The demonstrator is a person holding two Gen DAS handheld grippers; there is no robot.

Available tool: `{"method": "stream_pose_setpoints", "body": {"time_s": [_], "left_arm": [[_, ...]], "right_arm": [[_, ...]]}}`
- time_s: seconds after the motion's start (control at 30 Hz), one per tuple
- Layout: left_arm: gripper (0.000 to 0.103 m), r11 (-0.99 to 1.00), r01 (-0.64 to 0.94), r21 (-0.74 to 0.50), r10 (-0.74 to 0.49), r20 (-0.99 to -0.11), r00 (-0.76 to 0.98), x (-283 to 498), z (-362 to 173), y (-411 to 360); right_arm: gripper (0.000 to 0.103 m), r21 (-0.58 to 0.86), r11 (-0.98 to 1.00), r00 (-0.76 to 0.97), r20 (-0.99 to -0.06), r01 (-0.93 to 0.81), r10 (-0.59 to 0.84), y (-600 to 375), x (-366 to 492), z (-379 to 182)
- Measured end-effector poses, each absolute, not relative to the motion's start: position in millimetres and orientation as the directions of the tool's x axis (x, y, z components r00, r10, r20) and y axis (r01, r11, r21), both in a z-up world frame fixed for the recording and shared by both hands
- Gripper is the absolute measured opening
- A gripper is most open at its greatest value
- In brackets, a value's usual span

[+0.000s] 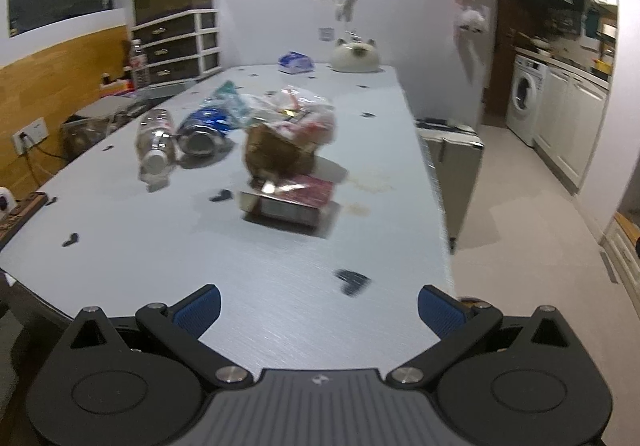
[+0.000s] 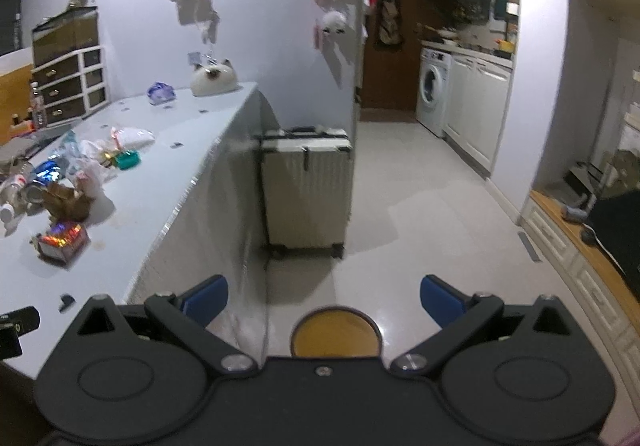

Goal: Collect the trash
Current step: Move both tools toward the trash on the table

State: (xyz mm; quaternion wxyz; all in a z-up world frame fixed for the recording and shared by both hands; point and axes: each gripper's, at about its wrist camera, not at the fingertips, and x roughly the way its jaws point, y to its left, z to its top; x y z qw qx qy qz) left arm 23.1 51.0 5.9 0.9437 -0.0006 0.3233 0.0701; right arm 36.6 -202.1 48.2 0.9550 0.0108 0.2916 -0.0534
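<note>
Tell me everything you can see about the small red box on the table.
The red box is a small flat carton, apparently glossy cardboard, with shiny foil glints on top. It lies flat on the grey table, nearest of the trash to the left gripper. One end looks open, though blur hides detail. A crumpled brown paper bag sits right behind it, seemingly touching. Neither gripper touches it.

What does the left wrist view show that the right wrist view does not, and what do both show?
Only the left wrist view shows the open left gripper over the table and a wall socket. Only the right wrist view shows the open right gripper over the floor, the whole suitcase, a green object and a round yellow thing below. Both show the red box, the blue can and the washing machine.
</note>
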Motion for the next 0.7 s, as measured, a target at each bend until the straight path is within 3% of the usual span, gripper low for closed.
{"method": "stream_pose_setpoints", "body": {"time_s": [0.33, 0.7], "left_arm": [[0.103, 0.979, -0.194, 0.063, 0.192, -0.603, 0.774, 48.8, 0.3, 89.5], [0.103, 0.977, -0.211, 0.022, 0.176, -0.639, 0.749, 72.8, -14.3, 127.1]], "right_arm": [[0.103, 0.044, 0.996, 0.869, -0.487, -0.08, 0.091, -143.3, 90.8, 56.1], [0.103, 0.071, 0.929, 0.842, -0.402, -0.362, 0.359, -67.9, 164.6, 45.7]]}}
